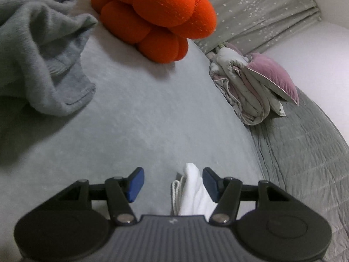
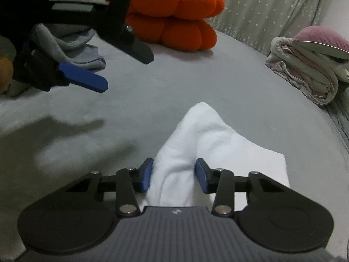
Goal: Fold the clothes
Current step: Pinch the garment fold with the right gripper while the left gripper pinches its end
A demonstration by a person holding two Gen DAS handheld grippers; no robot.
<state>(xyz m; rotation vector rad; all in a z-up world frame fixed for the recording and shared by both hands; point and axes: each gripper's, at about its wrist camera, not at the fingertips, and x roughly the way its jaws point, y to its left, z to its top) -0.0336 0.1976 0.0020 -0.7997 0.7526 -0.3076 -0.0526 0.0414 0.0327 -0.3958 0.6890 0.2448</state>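
- Visibility: bases of both tools are cut off by the lower frame edges; the white garment (image 2: pixel 196 139) runs out of sight under the right gripper (image 2: pixel 173 175).
- Right gripper: blue pads flank a raised fold of the white garment; whether they press it cannot be told.
- Left gripper (image 1: pixel 173 184): jaws wide, nothing gripped; the white cloth lies beside one pad.
- Textures: soft grey bed sheet (image 1: pixel 141 113); crumpled grey fleece garment (image 1: pixel 39 50); lobed orange plush cushion (image 1: pixel 157 15); folded quilted blanket (image 1: pixel 250 83).
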